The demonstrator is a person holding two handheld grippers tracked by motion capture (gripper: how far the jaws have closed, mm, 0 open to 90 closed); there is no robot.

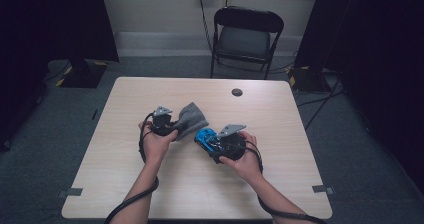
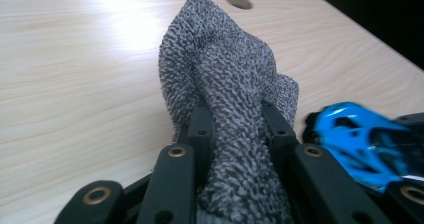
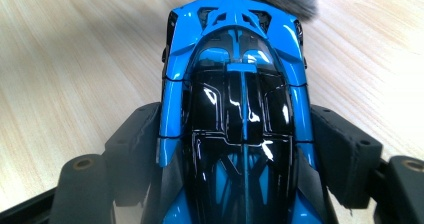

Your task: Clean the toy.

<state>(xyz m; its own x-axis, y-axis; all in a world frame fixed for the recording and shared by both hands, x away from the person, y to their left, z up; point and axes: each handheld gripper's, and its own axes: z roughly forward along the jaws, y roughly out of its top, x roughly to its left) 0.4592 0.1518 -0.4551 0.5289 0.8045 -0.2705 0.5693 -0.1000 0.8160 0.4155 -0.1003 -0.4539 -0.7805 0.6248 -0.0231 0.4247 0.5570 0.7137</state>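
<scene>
We see a grey cloth (image 2: pixel 225 79) with a rough, looped terry texture, soft and matt. The toy car (image 3: pixel 240 114) looks like hard plastic, its blue body and black top glossy with bright reflections. The jaws of the left hand-held gripper (image 2: pixel 232 119) are matt black plastic with small brass-coloured rivets. The surface (image 1: pixel 280 114) is light wood-grain laminate, smooth with a mild sheen.

Layout about my two tools: the cloth (image 2: pixel 227 84) sits between the jaws of my left gripper (image 1: pixel 172 129) and stands out past their tips; the toy car (image 3: pixel 235 109) lies lengthwise between the jaws of my right gripper (image 1: pixel 207 140) — nose outward, just short of the cloth. Both are over the table (image 1: pixel 280 109) — a chair (image 1: pixel 245 34) beyond its far edge.
</scene>
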